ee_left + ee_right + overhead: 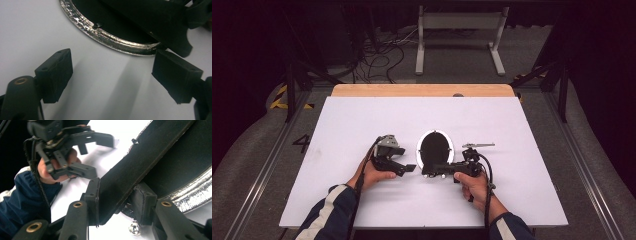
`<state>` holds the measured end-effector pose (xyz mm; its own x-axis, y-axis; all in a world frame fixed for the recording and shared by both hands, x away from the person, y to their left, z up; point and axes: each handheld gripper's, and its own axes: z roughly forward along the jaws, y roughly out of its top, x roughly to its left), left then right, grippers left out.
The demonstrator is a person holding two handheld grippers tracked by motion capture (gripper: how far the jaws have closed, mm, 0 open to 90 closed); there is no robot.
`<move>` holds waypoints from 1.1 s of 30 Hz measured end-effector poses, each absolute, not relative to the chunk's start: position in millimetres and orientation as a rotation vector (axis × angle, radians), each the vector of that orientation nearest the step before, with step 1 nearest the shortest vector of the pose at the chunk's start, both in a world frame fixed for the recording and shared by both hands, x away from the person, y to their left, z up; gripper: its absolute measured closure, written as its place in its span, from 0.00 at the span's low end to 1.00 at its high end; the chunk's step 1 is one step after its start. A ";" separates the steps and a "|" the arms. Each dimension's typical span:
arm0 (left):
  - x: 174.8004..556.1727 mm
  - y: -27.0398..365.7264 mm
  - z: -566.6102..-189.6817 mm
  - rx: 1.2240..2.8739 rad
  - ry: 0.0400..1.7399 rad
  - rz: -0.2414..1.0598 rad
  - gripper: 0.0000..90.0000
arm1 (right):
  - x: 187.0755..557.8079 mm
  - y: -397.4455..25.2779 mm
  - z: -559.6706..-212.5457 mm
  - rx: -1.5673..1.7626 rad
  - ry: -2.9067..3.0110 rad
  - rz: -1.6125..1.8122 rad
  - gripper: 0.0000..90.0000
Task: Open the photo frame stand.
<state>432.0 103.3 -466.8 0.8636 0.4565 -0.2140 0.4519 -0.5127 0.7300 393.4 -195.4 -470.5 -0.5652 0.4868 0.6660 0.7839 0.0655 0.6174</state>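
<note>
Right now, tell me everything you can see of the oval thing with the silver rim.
The oval thing is flat, with a matte black face inside a glittery silver rim. A small dark clip sits on that rim. It lies near the middle of the white table. The right claw is shut on a black flap at its near edge; the left claw stands open just beside it, not touching.

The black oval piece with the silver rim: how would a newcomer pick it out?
Start at the white table, and look near its middle, between the two hand-held tools. The oval piece lies there, black inside with a shiny silver rim. The right tool clamps its near edge, and nothing else there is oval.
</note>
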 end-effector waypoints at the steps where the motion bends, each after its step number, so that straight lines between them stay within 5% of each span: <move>1: 434.0 100.2 -466.0 2.174 0.659 0.004 0.18 | 393.4 -195.3 -470.1 -1.277 -2.071 -1.498 0.69; 33: 458.6 87.5 -459.0 2.087 0.647 -0.145 0.17 | 382.7 -187.4 -460.3 -1.023 -2.380 -1.610 0.69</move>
